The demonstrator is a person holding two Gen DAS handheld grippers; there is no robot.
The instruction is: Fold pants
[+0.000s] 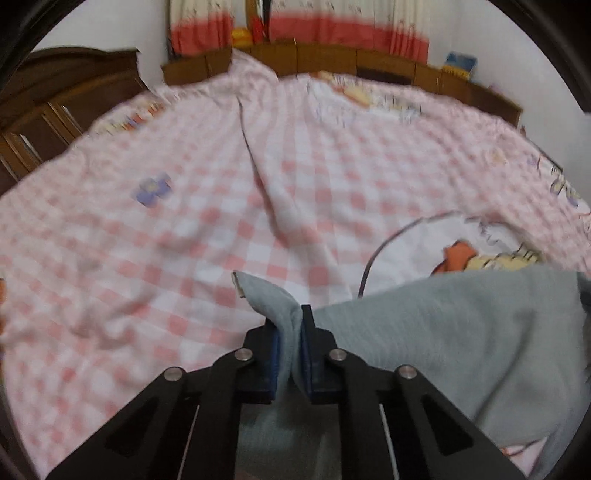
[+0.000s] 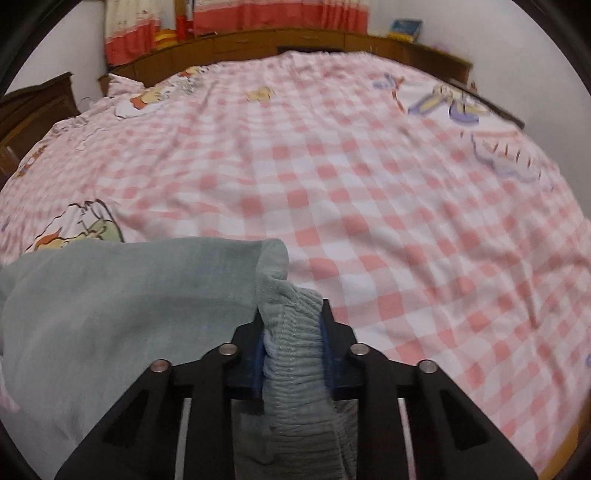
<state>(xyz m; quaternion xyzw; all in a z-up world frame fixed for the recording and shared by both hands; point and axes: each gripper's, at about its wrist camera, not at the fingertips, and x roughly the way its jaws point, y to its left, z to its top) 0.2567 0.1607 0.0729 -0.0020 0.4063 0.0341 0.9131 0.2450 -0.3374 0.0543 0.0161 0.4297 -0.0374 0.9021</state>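
Observation:
The pants (image 1: 461, 343) are soft grey-blue fabric, held up over a bed between both grippers. My left gripper (image 1: 289, 325) is shut on one corner of the pants, and the cloth stretches away to the right. In the right wrist view the pants (image 2: 122, 306) spread to the left. My right gripper (image 2: 291, 325) is shut on a bunched ribbed band of the pants (image 2: 295, 373), which hangs down between the fingers. Both views are blurred.
A pink and white checked bedsheet (image 1: 184, 229) with cartoon prints covers the bed (image 2: 388, 206). A brown wooden headboard (image 1: 332, 59) and red and cream curtains (image 1: 332, 26) stand at the far side. Dark wooden furniture (image 1: 55, 99) stands at the left.

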